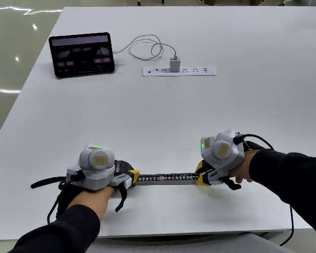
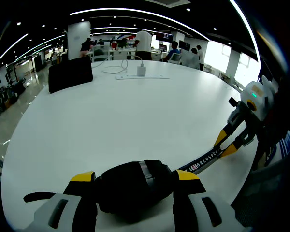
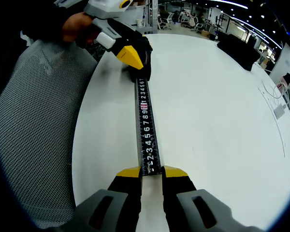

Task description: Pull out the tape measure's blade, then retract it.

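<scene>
The black tape measure case (image 2: 135, 186) sits clamped between the yellow-tipped jaws of my left gripper (image 1: 127, 176), low on the white table (image 1: 163, 116) near its front edge. Its black blade (image 1: 167, 177) with white numbers runs flat along the table to my right gripper (image 1: 201, 176), which is shut on the blade's tip. In the right gripper view the blade (image 3: 146, 128) stretches from my right gripper (image 3: 151, 172) up to the case (image 3: 139, 60) held by the left gripper (image 3: 133, 54). From the left gripper view the blade (image 2: 203, 162) leads to the right gripper (image 2: 224, 145).
A dark tablet (image 1: 81, 54) stands at the back left of the table. A white power strip (image 1: 179, 71) with a plugged charger and coiled white cable (image 1: 147, 47) lies behind the middle. A mesh chair (image 3: 34, 130) is at the table's near edge. People stand in the far background.
</scene>
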### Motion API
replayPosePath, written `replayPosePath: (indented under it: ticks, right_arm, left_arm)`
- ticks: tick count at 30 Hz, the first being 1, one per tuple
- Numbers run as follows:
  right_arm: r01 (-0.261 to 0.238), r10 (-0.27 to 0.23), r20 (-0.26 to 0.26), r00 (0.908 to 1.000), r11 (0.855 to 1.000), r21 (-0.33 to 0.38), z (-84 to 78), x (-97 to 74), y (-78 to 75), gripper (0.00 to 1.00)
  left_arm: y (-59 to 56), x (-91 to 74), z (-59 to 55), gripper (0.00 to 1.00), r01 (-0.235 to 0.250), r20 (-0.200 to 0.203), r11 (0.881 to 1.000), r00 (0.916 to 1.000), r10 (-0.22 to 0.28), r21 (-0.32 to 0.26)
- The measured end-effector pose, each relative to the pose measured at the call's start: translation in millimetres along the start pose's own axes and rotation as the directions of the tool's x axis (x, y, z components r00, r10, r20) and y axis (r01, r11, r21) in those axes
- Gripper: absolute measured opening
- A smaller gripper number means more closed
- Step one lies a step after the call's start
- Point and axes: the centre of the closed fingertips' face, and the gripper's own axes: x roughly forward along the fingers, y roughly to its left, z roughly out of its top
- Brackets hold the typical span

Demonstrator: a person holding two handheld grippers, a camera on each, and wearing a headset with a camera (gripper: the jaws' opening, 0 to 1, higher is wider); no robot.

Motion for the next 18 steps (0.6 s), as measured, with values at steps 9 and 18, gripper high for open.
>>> replayPosePath:
  ticks: [9, 18]
  right_arm:
    - [-0.003, 0.003, 0.017, 0.9999, 1.0, 0.005, 7.2, 3.2, 1.1, 0.11]
    - [-0.006, 0.007, 0.026, 0.9996, 1.0, -0.013, 11.0, 5.1, 1.1, 0.11]
  left_arm:
    - [0.2, 0.3, -0.1, 0.59, 0.001, 0.0, 1.0, 1.0, -0.001, 0.0]
    - [0.2, 0.2, -0.1, 0.59, 0.0, 0.0, 1.0, 1.0, 0.0, 0.001]
